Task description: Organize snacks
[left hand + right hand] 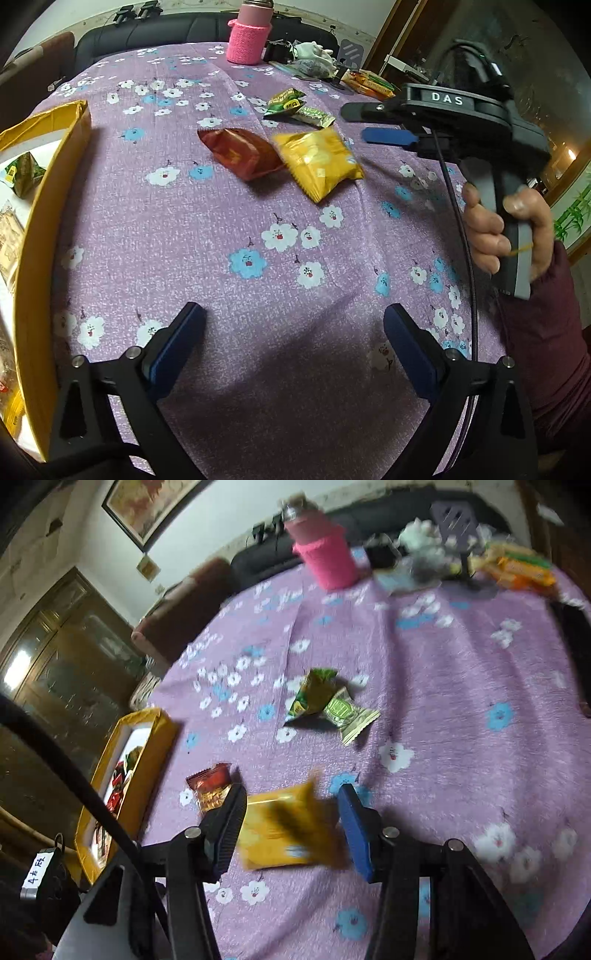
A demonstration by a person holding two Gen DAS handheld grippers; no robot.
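Observation:
A yellow snack packet (319,162) lies on the purple flowered tablecloth (236,266) next to a red-brown packet (240,151). Two green packets (291,107) lie farther back. My right gripper (291,825) is open, its jaws either side of the blurred yellow packet (291,827), not closed on it; in the left wrist view it (354,122) hovers just right of that packet. My left gripper (291,332) is open and empty over bare cloth. The yellow box (48,192) at the left holds several snacks.
A pink knit-sleeved bottle (249,40) stands at the table's far edge, with a phone stand (349,55), clutter and orange snack boxes (369,83) to its right. A dark sofa (159,31) is behind. The box also shows in the right wrist view (122,775).

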